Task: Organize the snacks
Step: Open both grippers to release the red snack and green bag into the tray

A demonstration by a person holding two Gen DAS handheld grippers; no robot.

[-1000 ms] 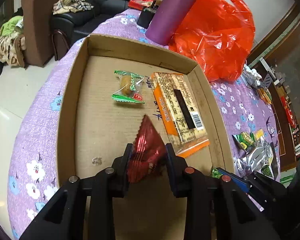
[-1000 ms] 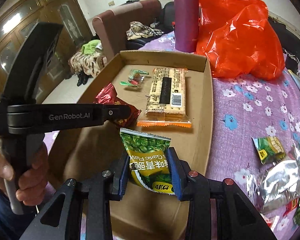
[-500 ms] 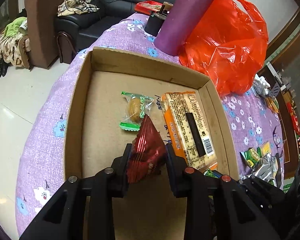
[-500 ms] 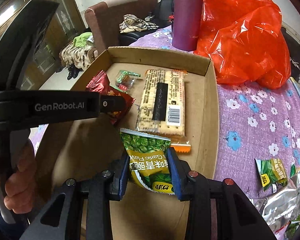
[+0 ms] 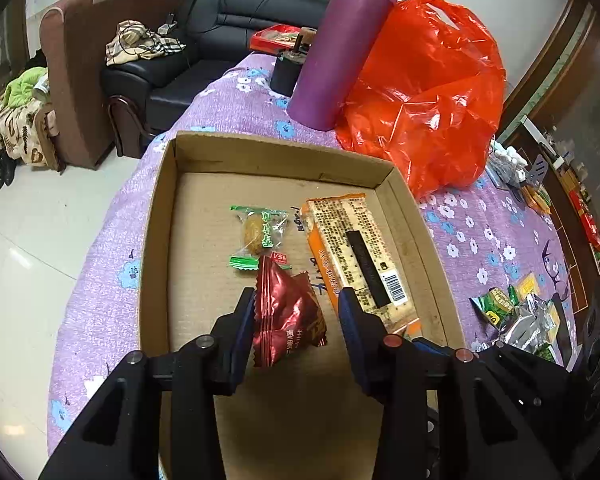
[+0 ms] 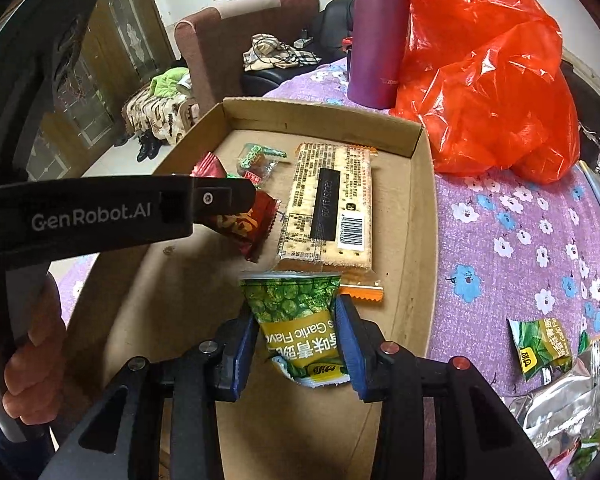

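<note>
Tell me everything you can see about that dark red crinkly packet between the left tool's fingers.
The dark red foil snack packet is small and puffy, with zigzag-cut seams and pale print on its lower face. It sits inside the shallow cardboard box, between the fingers of the left gripper, whose jaws have just been opening: the left pad still meets its edge, the right one stands clear. Its top corner overlaps the green-trimmed clear candy wrapper. The long orange cracker pack lies just to its right.
</note>
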